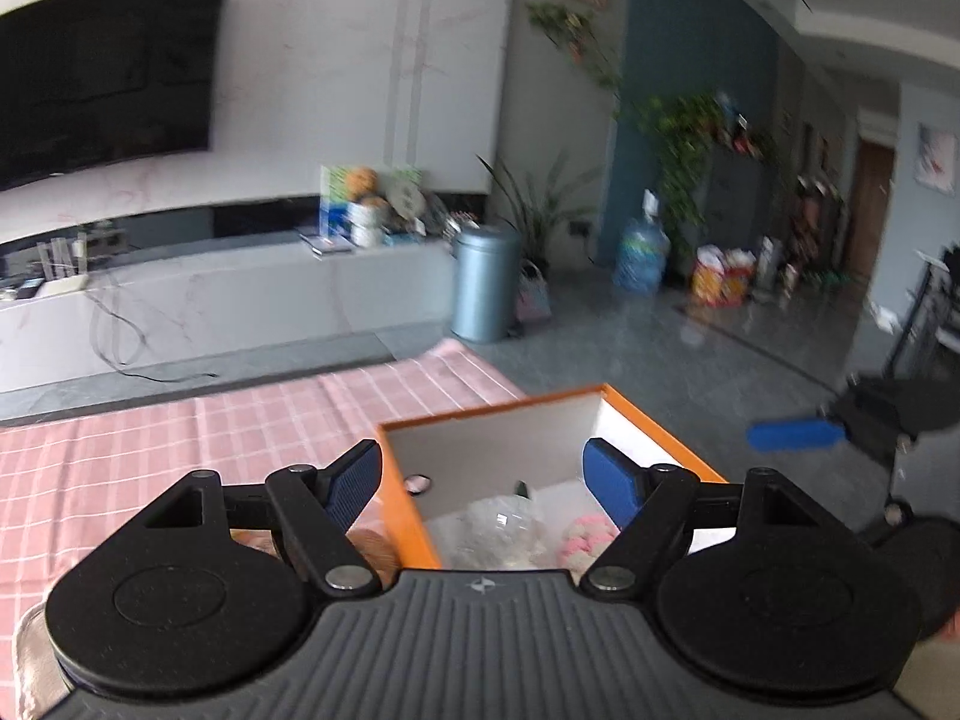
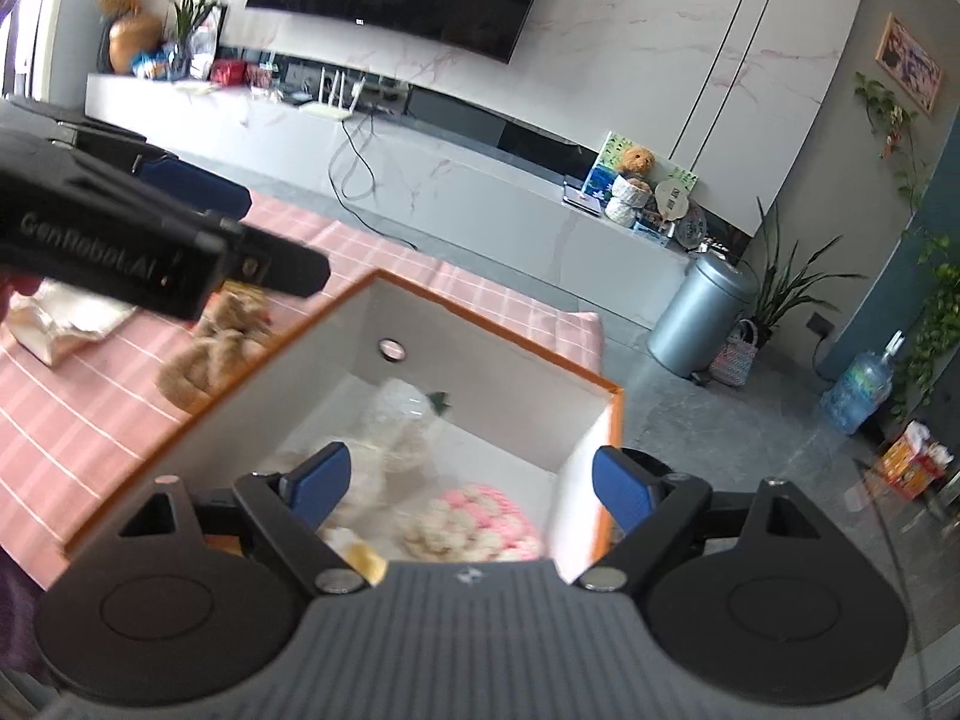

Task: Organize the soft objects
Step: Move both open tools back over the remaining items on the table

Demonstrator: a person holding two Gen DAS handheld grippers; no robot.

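An orange box (image 1: 492, 408) with white inner walls stands on a pink checked tablecloth (image 1: 180, 450). Inside lie a pink-and-white knitted piece (image 1: 585, 540) and a clear-wrapped cream plush (image 1: 498, 531). My left gripper (image 1: 483, 474) is open above the box's near left corner, with nothing between its fingers. In the right wrist view my right gripper (image 2: 471, 480) is open above the box (image 2: 480, 312), over the knitted piece (image 2: 480, 516) and the wrapped plush (image 2: 402, 420), touching neither. A brown teddy bear (image 2: 216, 348) lies on the cloth left of the box, partly hidden by the left gripper's body.
A crumpled pale bag (image 2: 66, 324) lies on the cloth at the left. Beyond the table's far edge are grey floor, a blue-grey bin (image 2: 699, 324), a long white TV cabinet (image 2: 480, 192), potted plants and a water bottle (image 2: 858, 390).
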